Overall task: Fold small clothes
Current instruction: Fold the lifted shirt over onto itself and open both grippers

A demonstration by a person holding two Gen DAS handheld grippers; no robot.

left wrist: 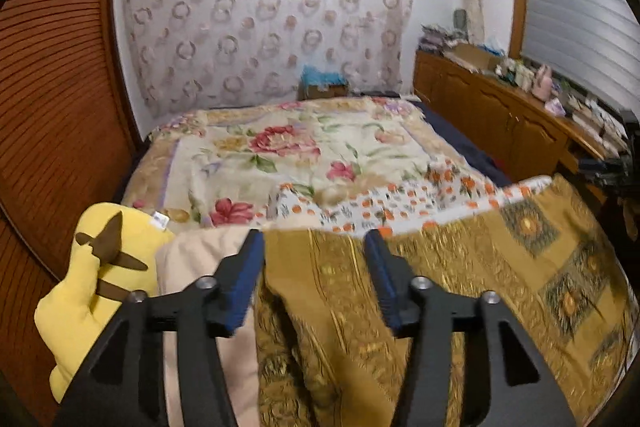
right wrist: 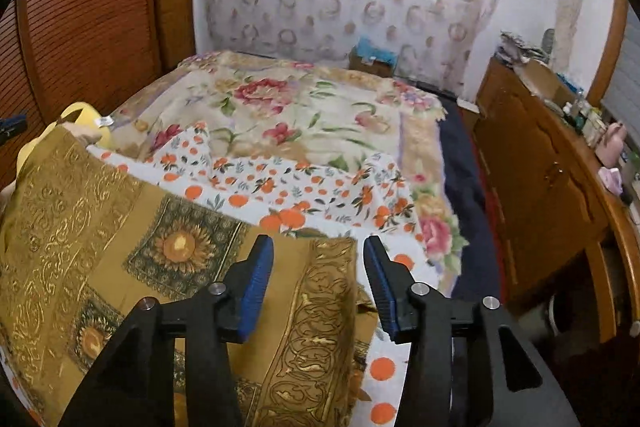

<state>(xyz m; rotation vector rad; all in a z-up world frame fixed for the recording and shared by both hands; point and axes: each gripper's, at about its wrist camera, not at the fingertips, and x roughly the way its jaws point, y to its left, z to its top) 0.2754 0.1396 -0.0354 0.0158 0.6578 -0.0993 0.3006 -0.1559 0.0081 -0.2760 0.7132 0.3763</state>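
Note:
A gold-brown patterned cloth [left wrist: 460, 287] with sunflower squares lies spread on the near part of the bed; it also shows in the right wrist view [right wrist: 120, 227]. Under it lies a white cloth with an orange fruit print [right wrist: 304, 187], also visible in the left wrist view [left wrist: 400, 203]. My left gripper [left wrist: 314, 239] is open and empty above the gold cloth's left part. My right gripper [right wrist: 318, 245] is open and empty above the gold cloth's right edge. A beige cloth [left wrist: 200, 267] lies under the left finger.
A floral bedspread [left wrist: 304, 147] covers the bed. A yellow plush toy [left wrist: 92, 275] lies at the near left by the wooden slatted wall [left wrist: 52, 107]. A wooden cabinet [left wrist: 500, 119] with clutter runs along the right side. A cardboard box [left wrist: 322, 87] stands beyond the bed.

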